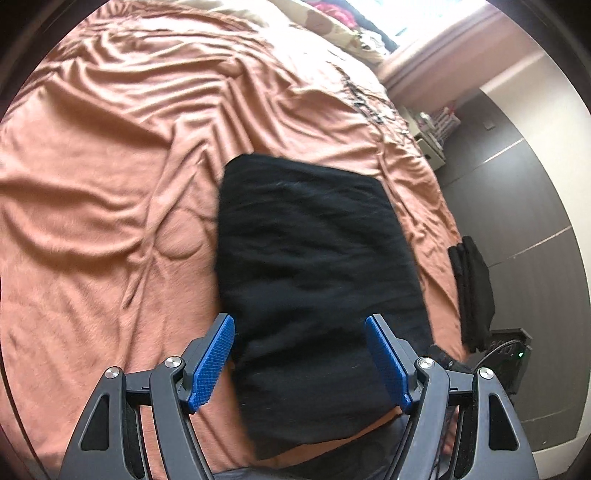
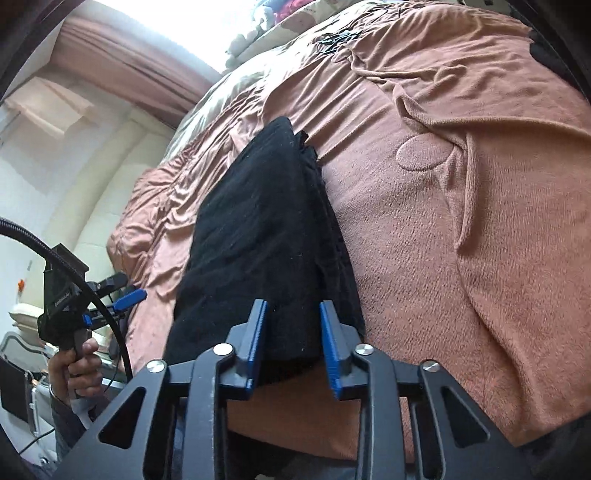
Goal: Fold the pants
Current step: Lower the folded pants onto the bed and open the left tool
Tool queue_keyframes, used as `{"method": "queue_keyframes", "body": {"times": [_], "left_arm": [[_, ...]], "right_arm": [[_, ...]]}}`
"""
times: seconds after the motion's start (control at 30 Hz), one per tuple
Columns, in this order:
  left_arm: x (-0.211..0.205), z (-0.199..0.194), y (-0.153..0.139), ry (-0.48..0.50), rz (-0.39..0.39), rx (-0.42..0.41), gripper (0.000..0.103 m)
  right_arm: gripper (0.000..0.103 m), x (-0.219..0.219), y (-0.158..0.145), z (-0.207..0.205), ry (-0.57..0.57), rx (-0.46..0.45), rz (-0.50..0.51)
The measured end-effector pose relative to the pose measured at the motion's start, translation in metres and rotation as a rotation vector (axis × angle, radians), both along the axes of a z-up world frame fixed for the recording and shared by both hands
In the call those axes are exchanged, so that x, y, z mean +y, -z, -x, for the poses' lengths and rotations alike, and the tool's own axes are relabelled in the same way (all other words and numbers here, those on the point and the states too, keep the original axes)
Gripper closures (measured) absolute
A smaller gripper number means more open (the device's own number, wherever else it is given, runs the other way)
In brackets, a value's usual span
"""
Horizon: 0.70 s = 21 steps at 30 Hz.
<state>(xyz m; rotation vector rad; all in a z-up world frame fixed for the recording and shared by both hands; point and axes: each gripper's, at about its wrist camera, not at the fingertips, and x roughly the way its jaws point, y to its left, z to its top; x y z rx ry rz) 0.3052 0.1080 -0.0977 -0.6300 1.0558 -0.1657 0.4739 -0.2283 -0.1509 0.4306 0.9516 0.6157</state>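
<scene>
The black pants (image 1: pixel 317 266) lie folded on the bed (image 1: pixel 110 166), near its edge. The left gripper (image 1: pixel 301 363) hangs spread above them, holding nothing. The right gripper (image 2: pixel 291 345) pinches the near right corner; a careless tug could undo the fold.

bed (image 1: pixel 110 166): wrinkled salmon-pink cover | window (image 1: pixel 424 14): far end, bright daylight | curtain (image 2: pixel 122 62): pinkish, below window | floor (image 1: pixel 535 206): grey, right of bed | wall (image 2: pixel 74 155): cream, left in right wrist view
</scene>
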Motion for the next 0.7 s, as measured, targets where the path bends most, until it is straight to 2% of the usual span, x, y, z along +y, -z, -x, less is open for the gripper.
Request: {"method": "queue_keyframes", "body": {"times": [0.23, 0.37, 0.43, 0.47, 0.5, 0.7], "left_arm": [[-0.003, -0.001, 0.037, 0.037, 0.016, 0.074, 0.03], [-0.003, -0.003, 0.054, 0.033, 0.041, 0.116, 0.038], [-0.002, -0.004, 0.062, 0.023, 0.079, 0.14, 0.042], [-0.001, -0.004, 0.065, 0.023, 0.106, 0.151, 0.048], [-0.002, -0.004, 0.068, 0.019, 0.126, 0.162, 0.05], [-0.007, 0.006, 0.06, -0.013, 0.125, 0.182, 0.057]], "right_arm": [[0.083, 0.011, -0.006, -0.009, -0.015, -0.013, 0.035], [0.09, 0.016, -0.006, -0.009, -0.018, -0.02, 0.051], [0.092, 0.017, -0.005, -0.01, -0.019, -0.019, 0.057], [0.093, 0.017, -0.005, -0.01, -0.02, -0.021, 0.055], [0.094, 0.017, -0.006, -0.009, -0.019, -0.026, 0.05], [0.097, 0.011, -0.017, -0.001, -0.019, -0.066, 0.029]]}}
